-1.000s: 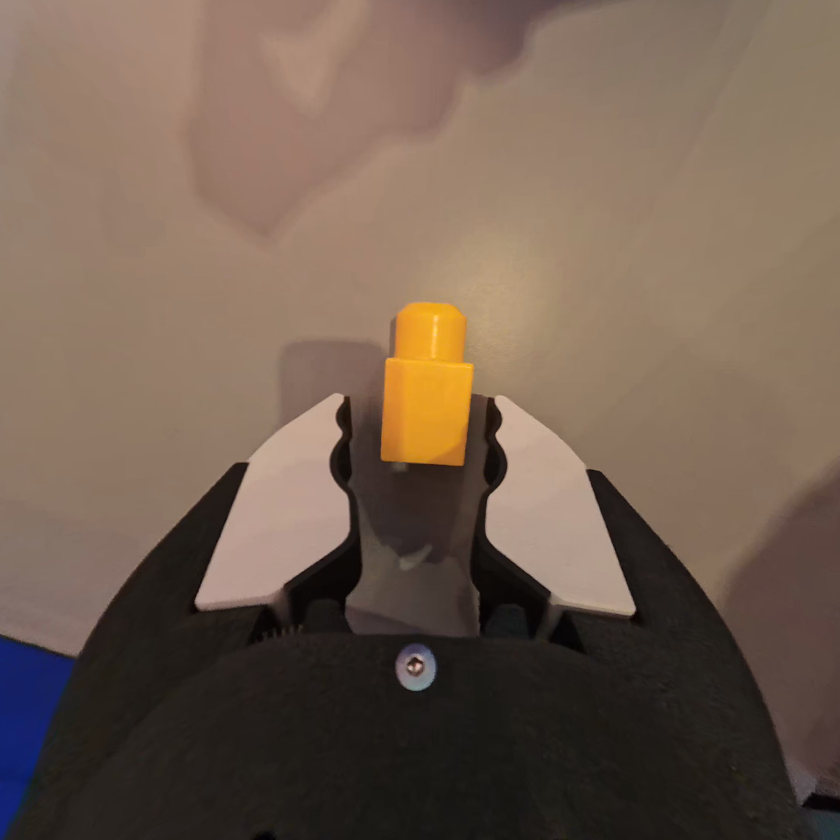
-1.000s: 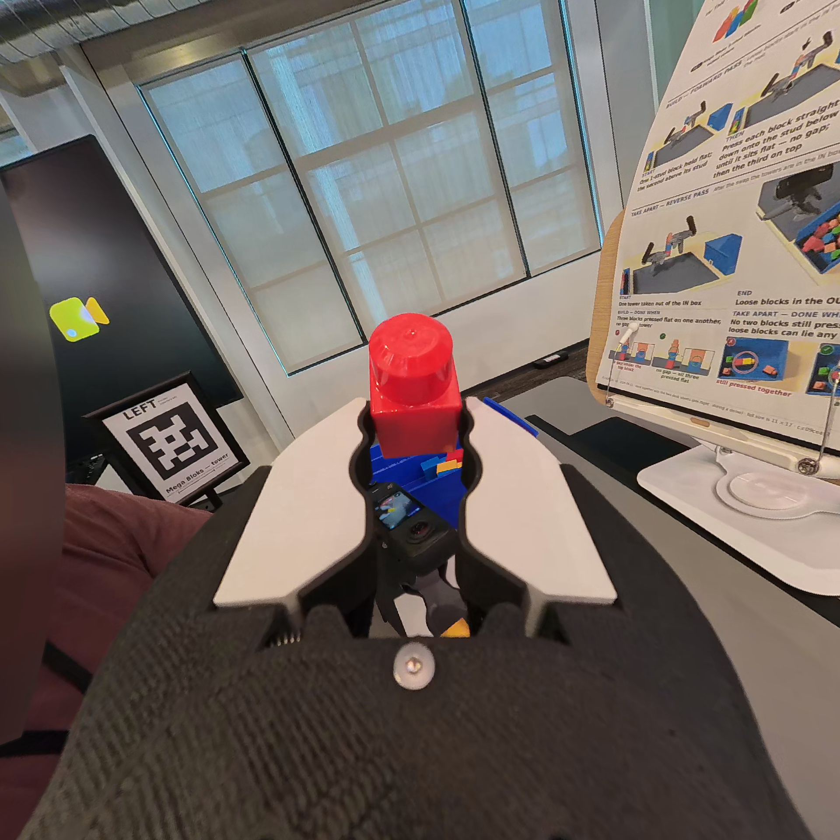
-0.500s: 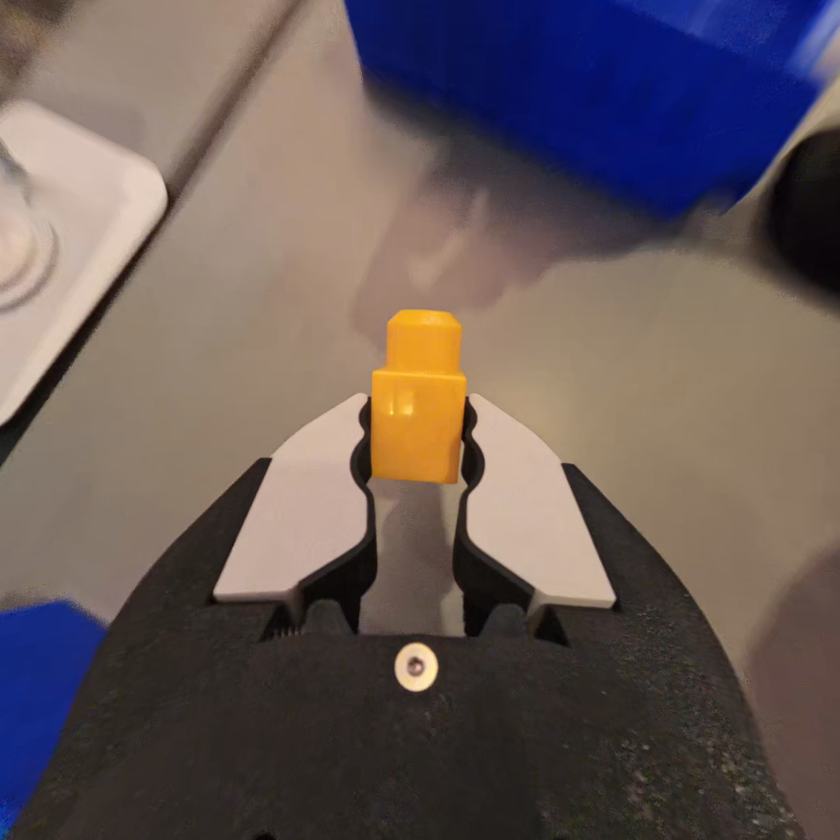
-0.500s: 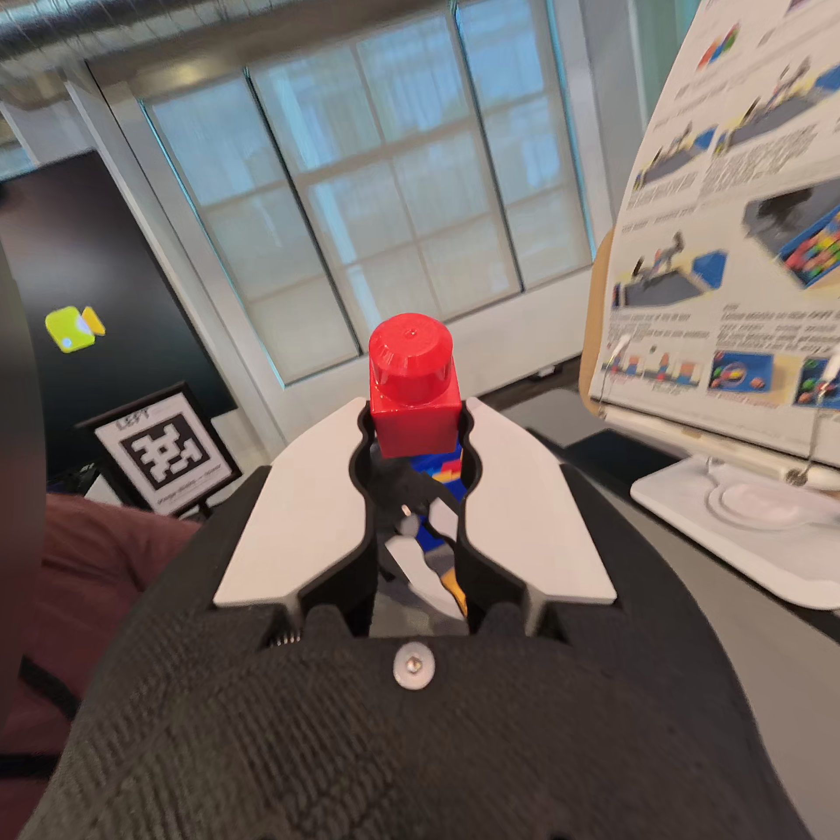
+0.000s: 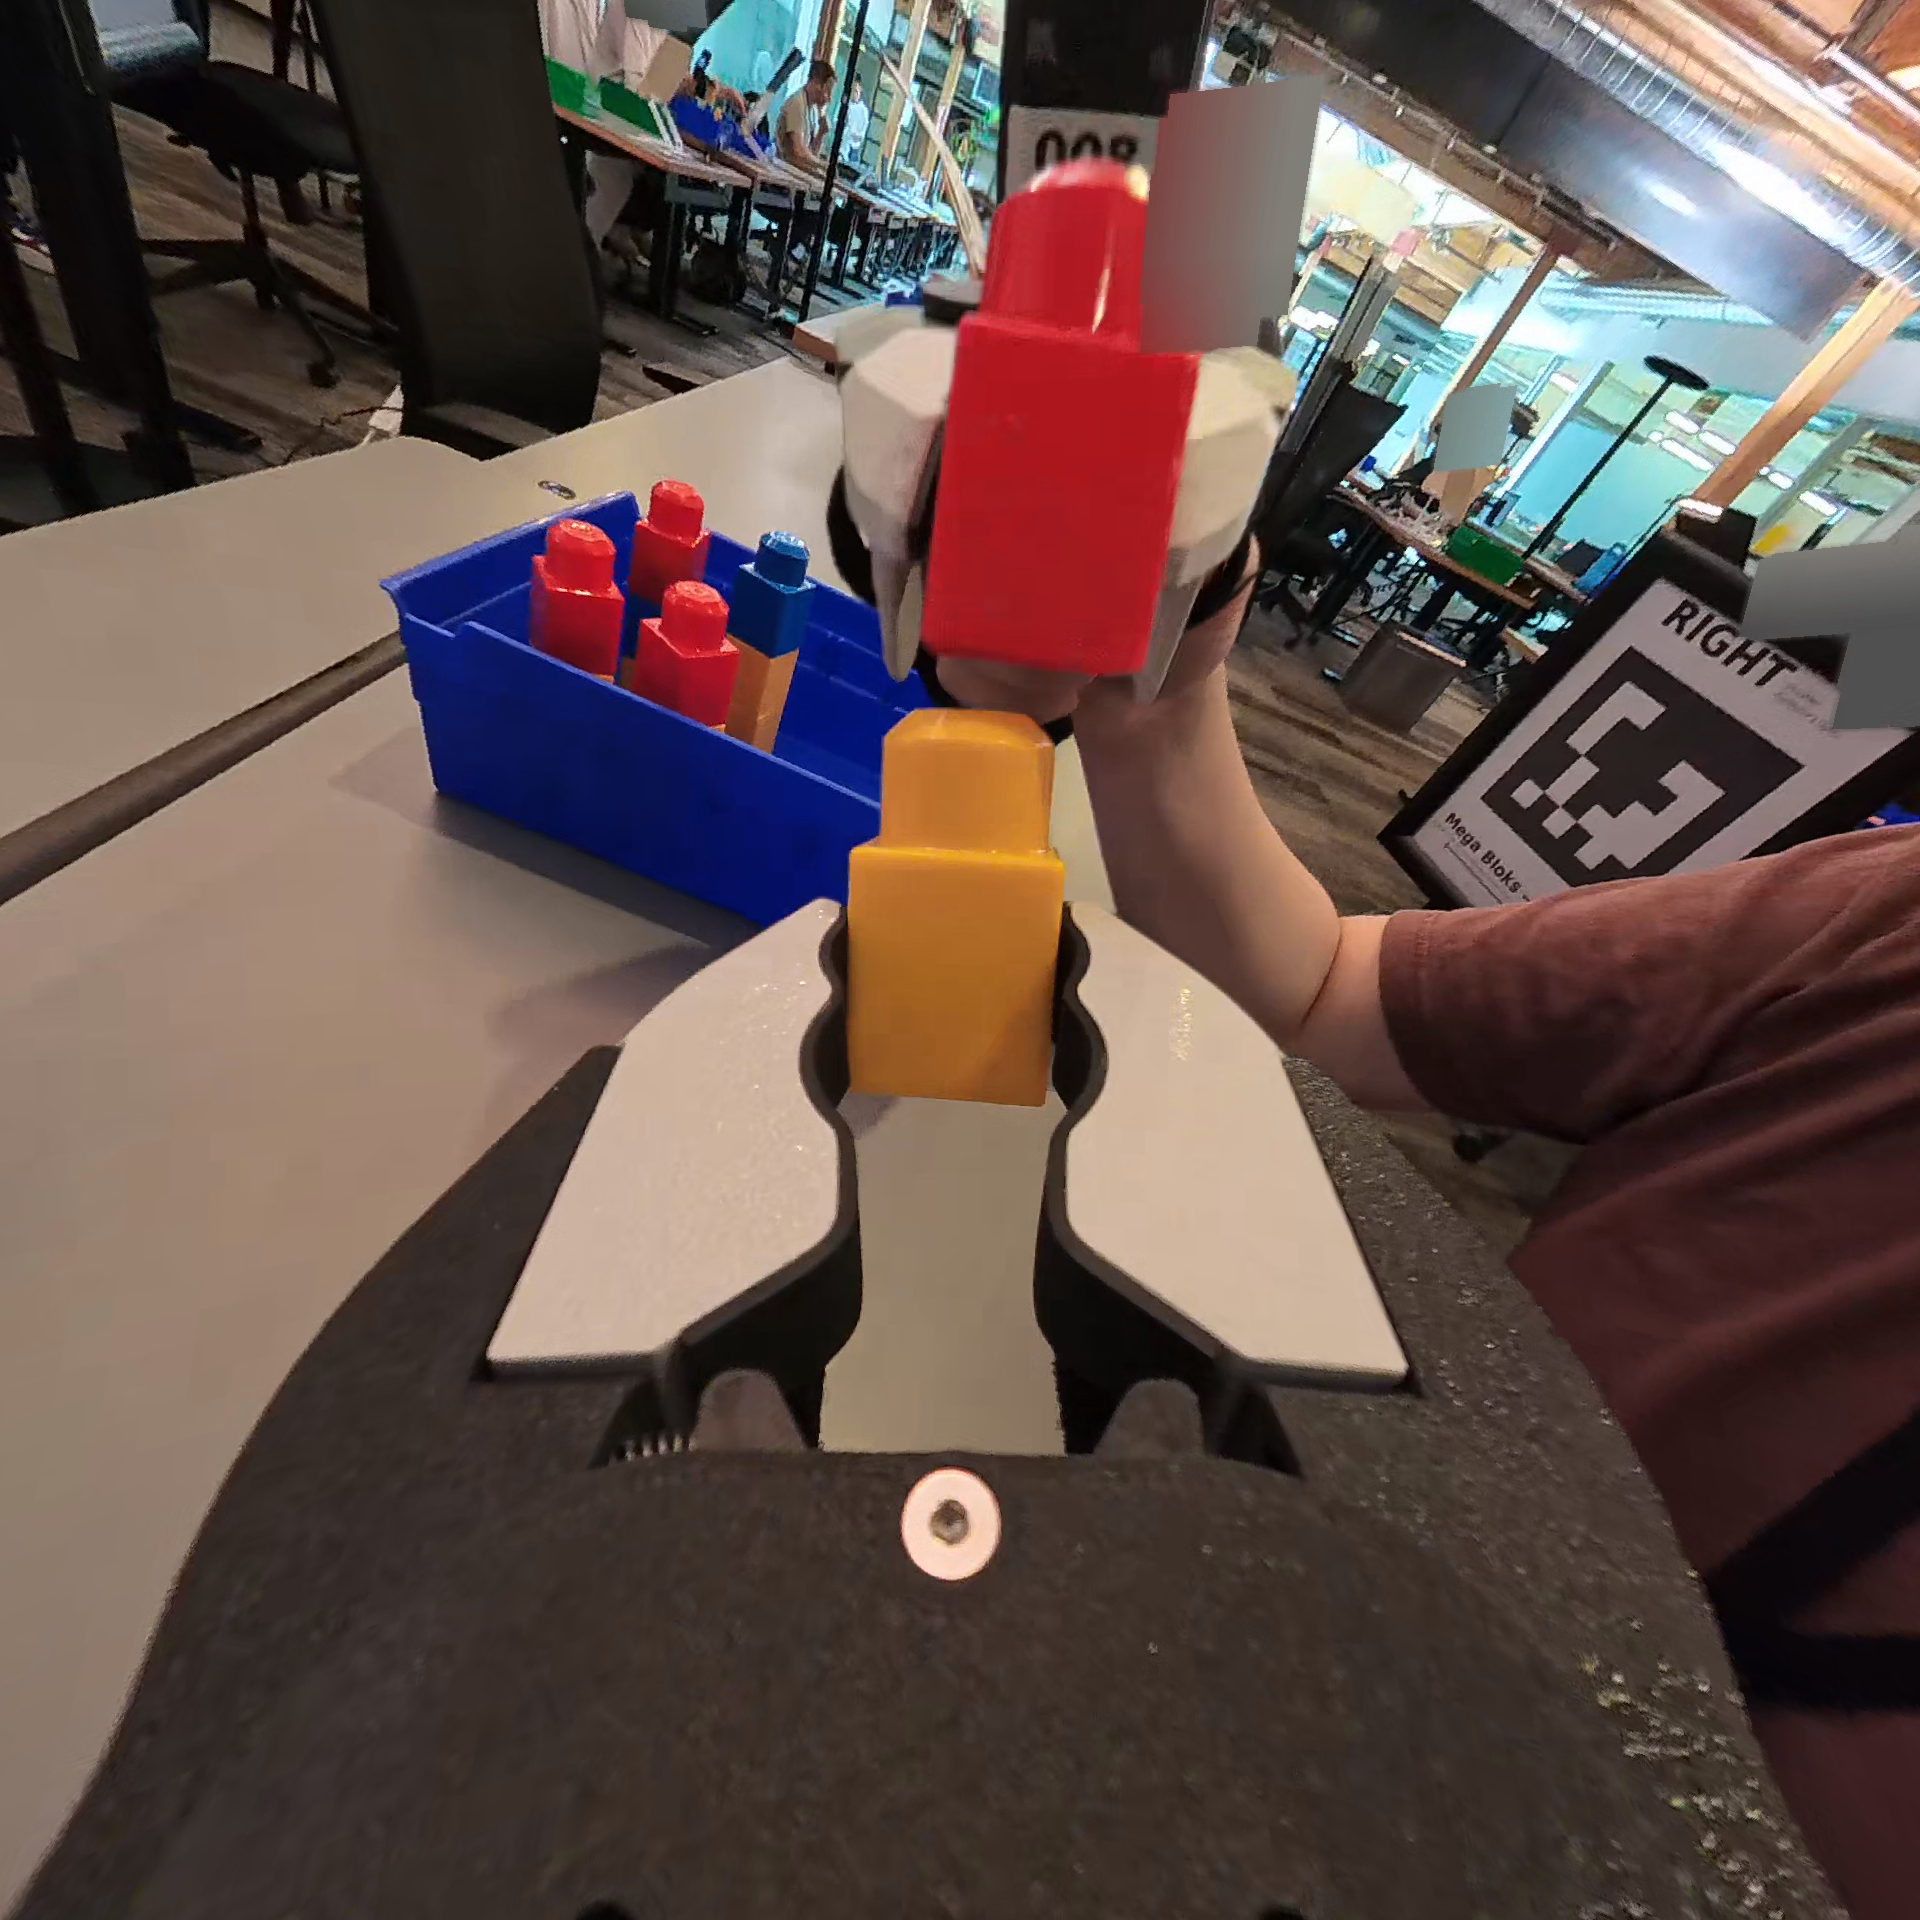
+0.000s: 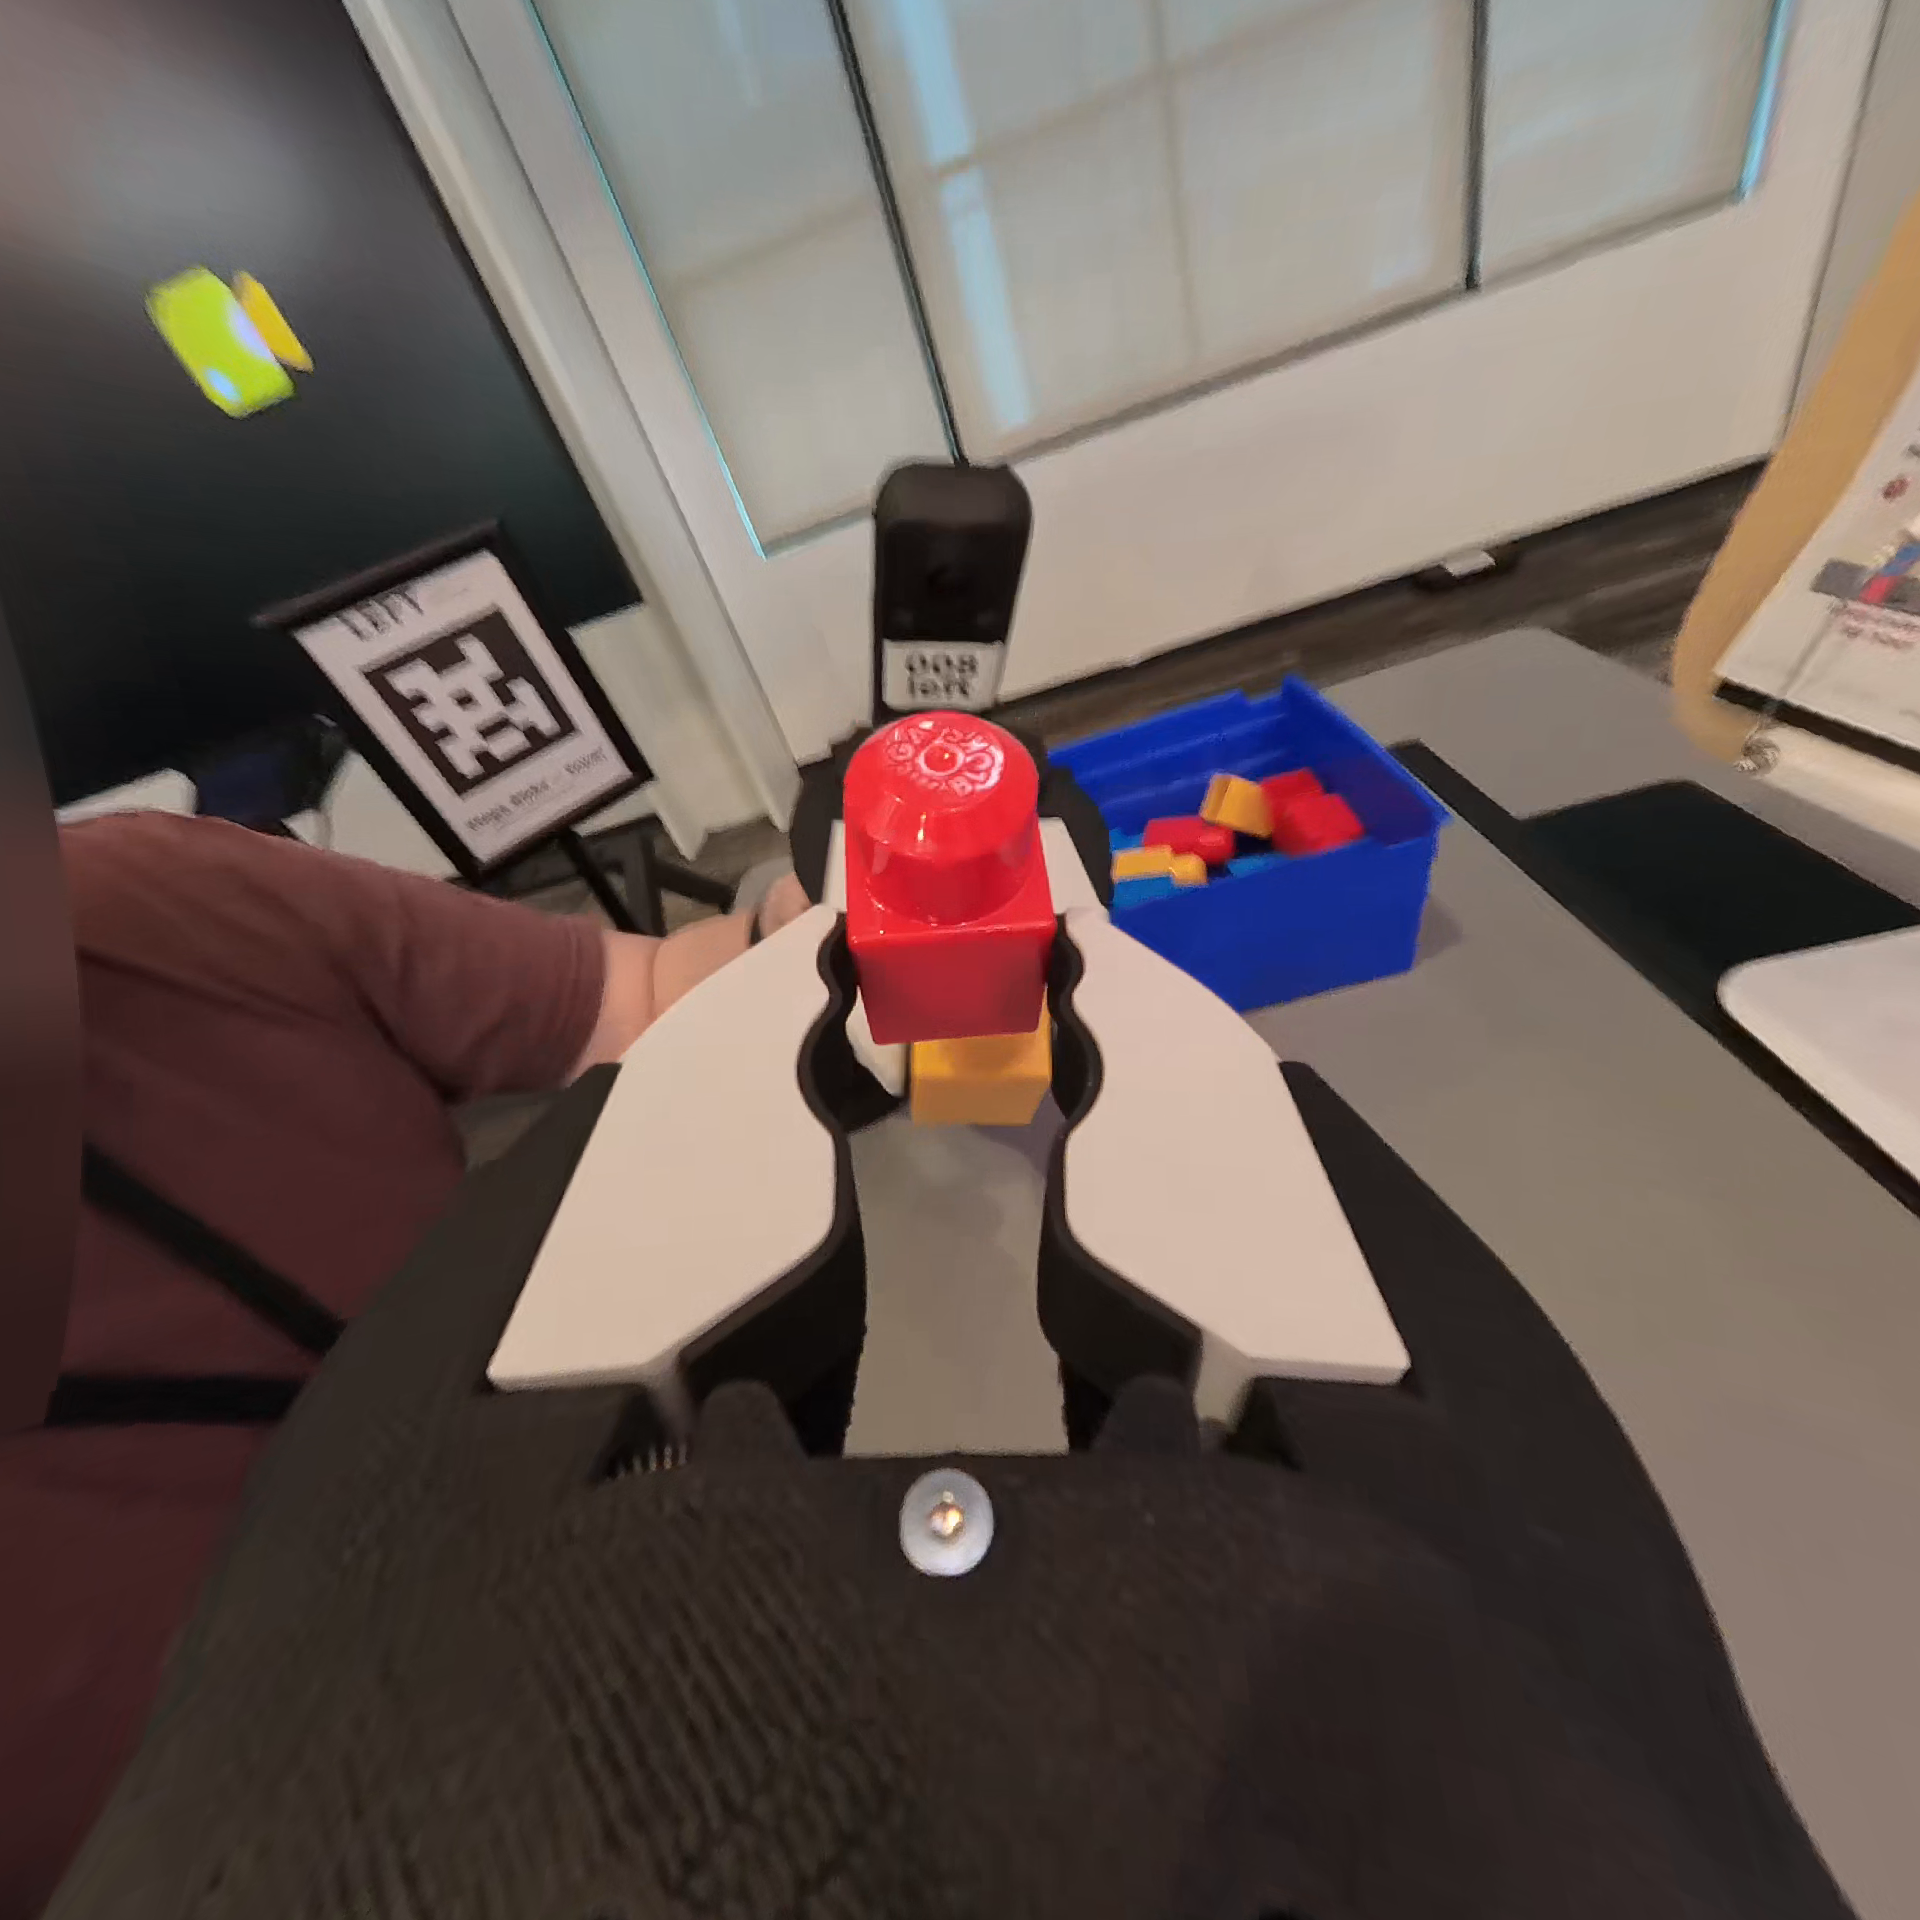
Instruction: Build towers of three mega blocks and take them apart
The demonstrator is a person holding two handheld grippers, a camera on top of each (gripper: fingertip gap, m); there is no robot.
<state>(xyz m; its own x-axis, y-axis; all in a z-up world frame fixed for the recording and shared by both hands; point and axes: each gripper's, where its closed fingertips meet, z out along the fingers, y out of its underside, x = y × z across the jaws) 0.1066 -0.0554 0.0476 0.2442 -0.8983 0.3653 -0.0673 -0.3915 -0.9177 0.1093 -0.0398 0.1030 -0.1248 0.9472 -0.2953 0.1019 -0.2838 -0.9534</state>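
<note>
Fingers of the left gripper are closed part-way on an orange block, both pads pressed to its sides, its stud pointing up and away from the camera. To the left of it, on the grey table, stands a blue bin holding upright red, blue and orange towers. Above the orange block hangs a red block, clamped between the pale fingers of the right gripper, its underside close over the orange stud; whether the two blocks touch is hard to judge from either view. In the right wrist view the red block sits between the pads with its stud toward the camera and the orange block showing just beneath it. Further right on the table is a second blue bin of loose blocks. A person's forearm and maroon sleeve reach in from the right.
</note>
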